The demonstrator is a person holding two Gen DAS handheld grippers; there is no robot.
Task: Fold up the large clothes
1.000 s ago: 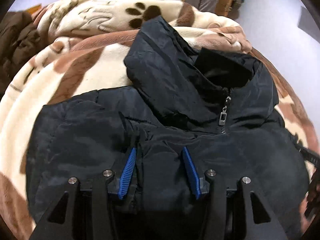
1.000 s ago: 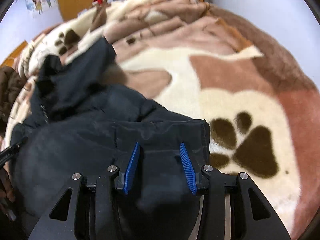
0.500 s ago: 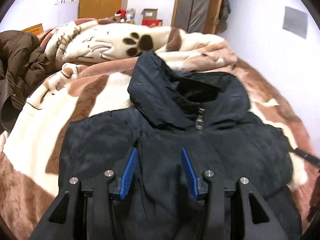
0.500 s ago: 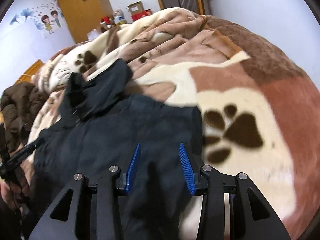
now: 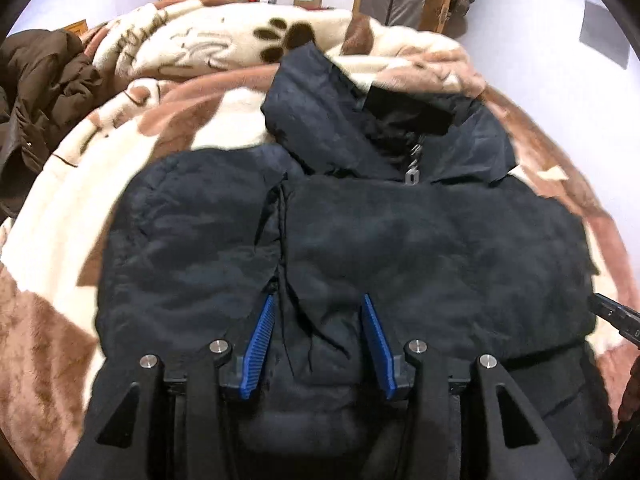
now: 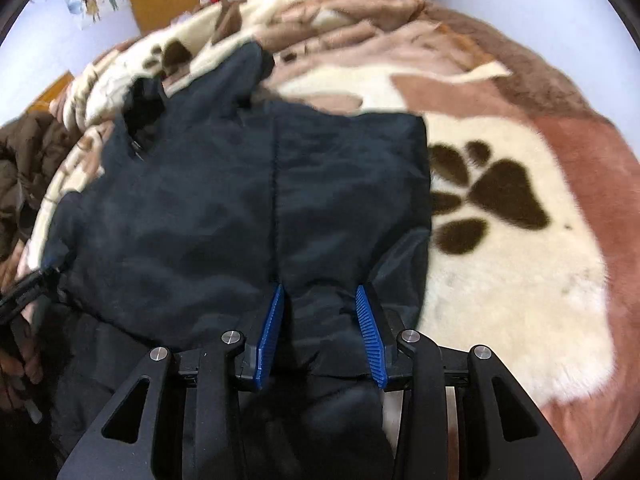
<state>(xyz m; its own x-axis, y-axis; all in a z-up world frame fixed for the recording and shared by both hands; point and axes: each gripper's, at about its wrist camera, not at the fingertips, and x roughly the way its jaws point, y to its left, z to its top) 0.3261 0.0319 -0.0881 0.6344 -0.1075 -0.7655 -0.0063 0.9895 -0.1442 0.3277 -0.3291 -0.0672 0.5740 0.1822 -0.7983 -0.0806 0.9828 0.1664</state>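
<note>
Jacket (image 5: 420, 248) lies spread over the blanket (image 5: 48, 280), hood toward its far edge. Left claw (image 5: 318, 340) and right claw (image 6: 322, 330) each have dark fabric bunched between spread blue fingers; whether either is actually clenched, I cannot tell.

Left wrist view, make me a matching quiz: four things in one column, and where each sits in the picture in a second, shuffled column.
Things:
1. brown coat
2. zipper pull
3. paw print
4. left gripper

Places:
A. bottom centre, jacket fabric bunched between its blue pads
B. far left edge, on the blanket
C. top centre, on cream blanket behind the hood
D. at the jacket collar, right of centre

Pairs: 1-B, 2-D, 3-C, 4-A
</note>
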